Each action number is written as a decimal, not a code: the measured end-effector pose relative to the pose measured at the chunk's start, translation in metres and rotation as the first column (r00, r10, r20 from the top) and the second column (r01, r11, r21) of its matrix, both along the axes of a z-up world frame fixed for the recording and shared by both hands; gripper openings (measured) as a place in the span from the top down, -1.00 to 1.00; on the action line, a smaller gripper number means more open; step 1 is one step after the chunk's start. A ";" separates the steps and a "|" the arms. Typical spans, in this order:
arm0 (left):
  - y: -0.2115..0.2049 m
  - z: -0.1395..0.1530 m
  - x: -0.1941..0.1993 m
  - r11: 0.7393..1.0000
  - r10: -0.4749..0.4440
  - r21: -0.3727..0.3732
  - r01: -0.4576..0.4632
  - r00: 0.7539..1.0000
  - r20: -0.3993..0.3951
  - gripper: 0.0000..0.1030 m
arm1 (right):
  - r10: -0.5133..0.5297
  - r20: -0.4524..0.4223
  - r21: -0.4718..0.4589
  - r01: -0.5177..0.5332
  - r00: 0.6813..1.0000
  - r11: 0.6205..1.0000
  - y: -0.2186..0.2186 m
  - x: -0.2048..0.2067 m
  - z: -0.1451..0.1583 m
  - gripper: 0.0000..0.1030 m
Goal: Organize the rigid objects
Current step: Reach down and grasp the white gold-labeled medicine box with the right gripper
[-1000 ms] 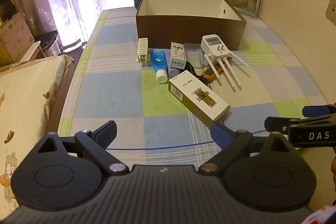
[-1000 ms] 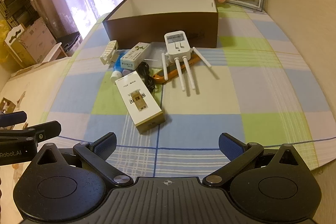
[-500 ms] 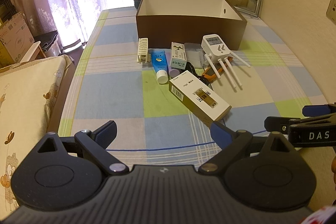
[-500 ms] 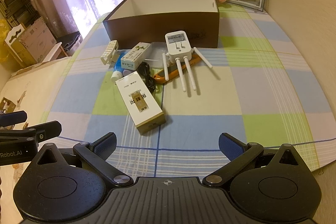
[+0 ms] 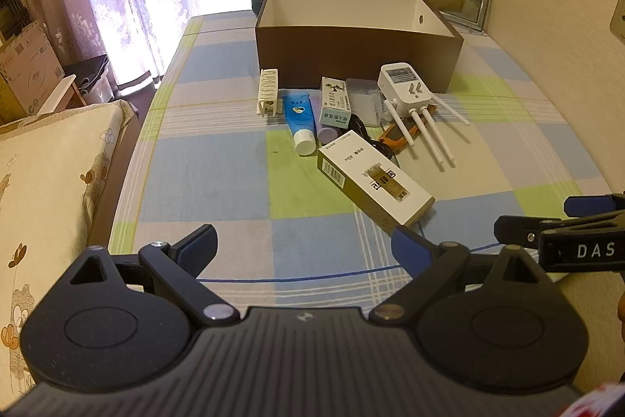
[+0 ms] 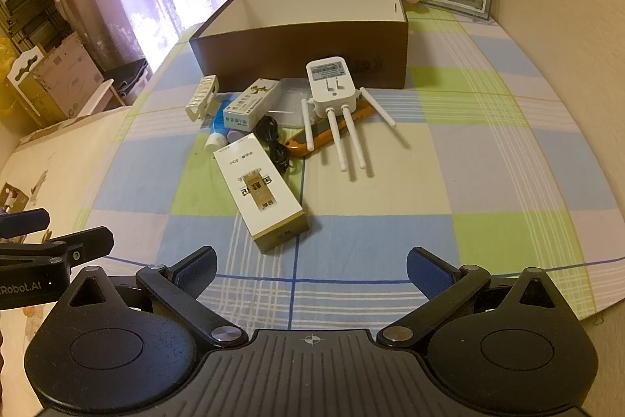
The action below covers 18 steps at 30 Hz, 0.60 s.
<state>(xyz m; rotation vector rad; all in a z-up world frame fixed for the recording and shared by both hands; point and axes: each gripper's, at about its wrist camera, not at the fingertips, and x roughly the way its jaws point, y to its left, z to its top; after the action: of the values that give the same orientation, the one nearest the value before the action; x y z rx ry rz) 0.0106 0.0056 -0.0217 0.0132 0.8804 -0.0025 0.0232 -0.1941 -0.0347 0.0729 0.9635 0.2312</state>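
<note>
Grippers idle, jaws wide on left gripper (image 5: 302,245) and right gripper (image 6: 310,266), nothing held.
White-gold carton (image 6: 259,192) lower centre; brown box (image 6: 304,38) upper centre.

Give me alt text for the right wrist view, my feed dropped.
The right gripper hangs open and empty over the near edge of a checked tablecloth. Ahead lie a long white and gold box, a white router with its antennas pointing toward the camera, a black cable and small packages, all in front of an open brown box.
</note>
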 end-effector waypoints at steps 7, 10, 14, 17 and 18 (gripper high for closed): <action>0.004 -0.002 0.004 1.000 0.000 0.000 0.000 1.000 -0.005 -0.83 | -0.007 -0.008 0.005 0.007 1.000 1.000 0.002 0.003 -0.002 -0.97; 0.010 -0.005 0.006 1.000 -0.001 0.001 0.001 1.000 -0.012 -0.83 | -0.012 -0.010 0.011 0.013 1.000 1.000 0.004 0.005 -0.004 -0.97; 0.016 -0.007 0.008 1.000 -0.002 0.009 0.002 1.000 -0.014 -0.83 | -0.010 0.009 0.021 0.009 1.000 1.000 0.007 0.006 -0.006 -0.97; 0.020 -0.010 0.011 1.000 -0.002 0.015 0.002 1.000 -0.020 -0.83 | -0.006 0.053 0.030 0.005 0.999 1.000 0.011 0.005 -0.008 -0.96; 0.021 -0.010 0.013 1.000 -0.001 0.017 0.002 1.000 -0.023 -0.83 | 0.000 0.068 0.041 -0.002 0.998 0.999 0.012 0.005 -0.009 -0.96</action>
<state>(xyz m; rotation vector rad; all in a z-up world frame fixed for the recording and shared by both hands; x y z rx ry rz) 0.0234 0.0264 -0.0320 0.0298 0.9030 0.0036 0.0285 -0.1826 -0.0434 0.1018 0.8912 0.2530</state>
